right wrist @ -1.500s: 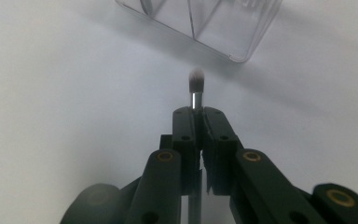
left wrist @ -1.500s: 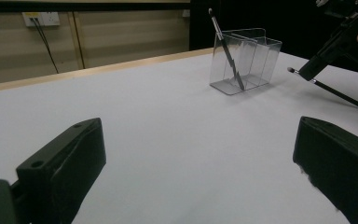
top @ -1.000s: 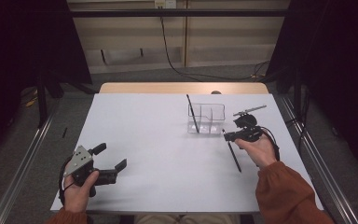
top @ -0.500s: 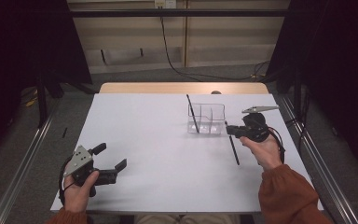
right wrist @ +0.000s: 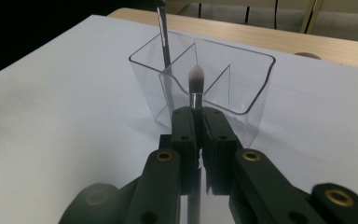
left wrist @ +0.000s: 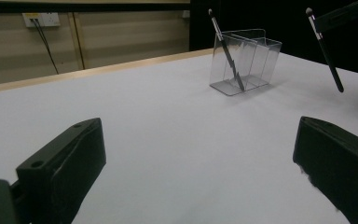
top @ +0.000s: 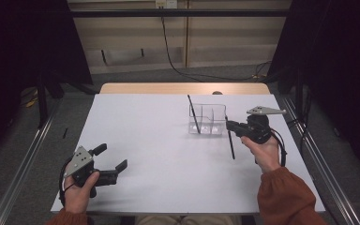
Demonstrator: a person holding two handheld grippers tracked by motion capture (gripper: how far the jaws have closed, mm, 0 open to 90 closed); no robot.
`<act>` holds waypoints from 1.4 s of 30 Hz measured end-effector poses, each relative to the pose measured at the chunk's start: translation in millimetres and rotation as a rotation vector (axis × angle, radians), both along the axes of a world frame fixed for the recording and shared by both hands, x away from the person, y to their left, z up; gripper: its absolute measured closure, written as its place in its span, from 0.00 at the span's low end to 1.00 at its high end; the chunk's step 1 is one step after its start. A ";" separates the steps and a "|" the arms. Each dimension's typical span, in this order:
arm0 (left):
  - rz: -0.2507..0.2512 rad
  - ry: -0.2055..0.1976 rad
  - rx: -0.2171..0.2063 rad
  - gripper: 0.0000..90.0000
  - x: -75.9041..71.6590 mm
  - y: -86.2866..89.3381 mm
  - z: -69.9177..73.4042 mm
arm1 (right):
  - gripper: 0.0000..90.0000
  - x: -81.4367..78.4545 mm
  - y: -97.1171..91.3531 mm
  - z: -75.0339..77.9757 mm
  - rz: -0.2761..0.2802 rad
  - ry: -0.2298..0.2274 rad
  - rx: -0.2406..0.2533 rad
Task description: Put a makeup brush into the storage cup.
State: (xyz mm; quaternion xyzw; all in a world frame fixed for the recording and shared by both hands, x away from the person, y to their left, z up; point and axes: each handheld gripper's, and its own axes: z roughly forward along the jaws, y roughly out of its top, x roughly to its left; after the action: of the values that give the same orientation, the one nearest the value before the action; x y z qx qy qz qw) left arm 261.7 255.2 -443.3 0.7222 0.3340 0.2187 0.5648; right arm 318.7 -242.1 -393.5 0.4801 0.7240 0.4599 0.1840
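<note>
A clear divided organizer (top: 208,119) stands on the white table (top: 159,140), right of centre. One dark brush (top: 193,114) leans in its left compartment. My right gripper (top: 229,125) is just right of the organizer, shut on a second black brush (top: 230,140) that hangs handle-down above the table. In the right gripper view the jaws (right wrist: 199,116) clamp that brush (right wrist: 196,84) below its grey bristle tip, right before the organizer (right wrist: 205,74). My left gripper (top: 110,161) rests open at the front left, nothing between its jaws (left wrist: 198,140). The left gripper view shows the organizer (left wrist: 244,60) and held brush (left wrist: 324,46).
A wooden strip (top: 183,88) runs along the table's far edge. Metal rails (top: 309,145) flank both sides. A wall socket with a cable (left wrist: 41,21) sits on the back wall. Bare white surface spreads between my two grippers.
My right hand has carried the brush a little farther up the table, toward the organizer's right side, and the brush hangs steeper. The left gripper has not moved.
</note>
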 end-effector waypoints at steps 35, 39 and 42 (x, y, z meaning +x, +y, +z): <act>-0.003 -0.001 -0.003 0.03 -0.1 0.2 0.0 | 0.94 -1.5 2.7 22.7 0.039 -0.258 0.166; -0.004 0.000 -0.003 0.03 0.0 0.1 0.0 | 0.94 0.8 4.5 25.9 0.044 -0.271 0.180; -0.002 0.000 -0.003 0.03 -0.1 0.2 0.0 | 0.94 3.3 7.0 28.7 0.049 -0.278 0.196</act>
State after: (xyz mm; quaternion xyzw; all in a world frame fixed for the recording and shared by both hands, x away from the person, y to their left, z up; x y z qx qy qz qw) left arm 261.7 255.3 -443.3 0.7216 0.3336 0.2178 0.5663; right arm 322.0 -235.2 -364.8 0.4097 0.6548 0.5945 0.2235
